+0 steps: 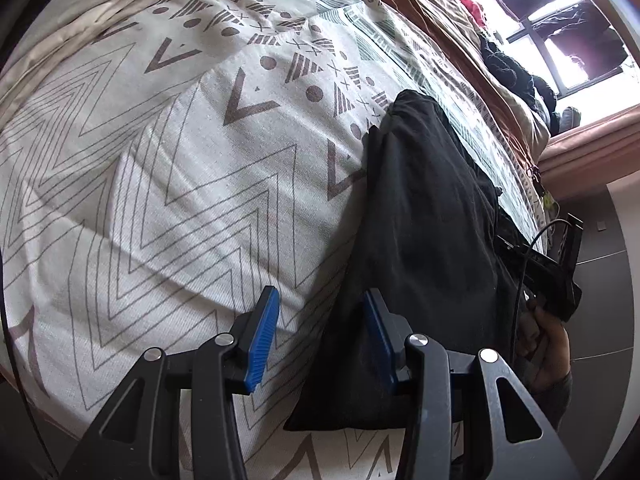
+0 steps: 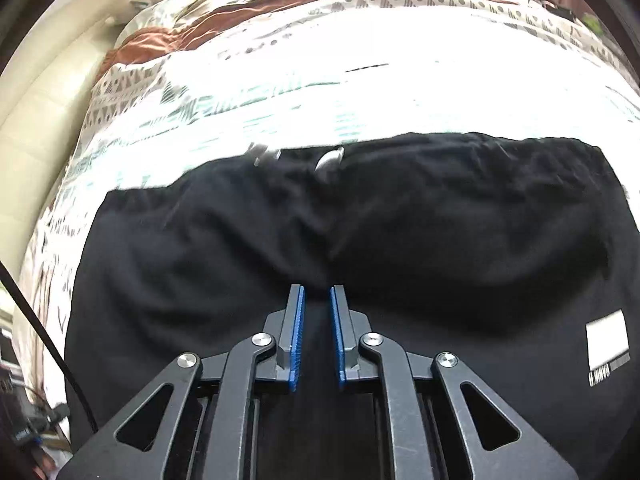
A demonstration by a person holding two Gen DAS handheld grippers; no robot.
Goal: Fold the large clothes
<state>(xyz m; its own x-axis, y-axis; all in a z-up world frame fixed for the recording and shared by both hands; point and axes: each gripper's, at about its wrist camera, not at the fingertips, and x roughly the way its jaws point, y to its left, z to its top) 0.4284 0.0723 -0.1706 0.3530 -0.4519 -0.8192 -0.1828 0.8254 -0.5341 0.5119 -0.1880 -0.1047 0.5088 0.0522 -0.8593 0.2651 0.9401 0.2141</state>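
A white cotton bed cover with grey zigzag lines, triangles and dots [image 1: 168, 184] is spread over the bed and has soft folds in it. Along its far side lies a rust-brown and beige blanket [image 1: 432, 12], crumpled. Behind the blanket there is a bright window with a dark frame [image 1: 560, 28], and some dark clothes [image 1: 508, 64] are piled under it. In the right wrist view a cream padded headboard [image 2: 36, 128] curves at the left of the bed.

The large black cloth garment [image 2: 400, 220] lies flat on the bed cover, near the edge of the bed. Its upper edge looks like a gathered waistband, with two pale cord ends [image 2: 328, 160] resting there. A white rectangular label with small print [image 2: 606, 340] is at its right side. The cloth is wrinkled in the middle.

The left gripper [image 1: 320, 312] has its blue pads spread apart over the edge of the garment; one pad is over the bed cover, the other over the black cloth, and they pinch nothing. The right gripper [image 2: 317, 292] is above the middle of the garment, its pads drawn almost together with only a narrow gap; I cannot tell if any cloth is caught between them.
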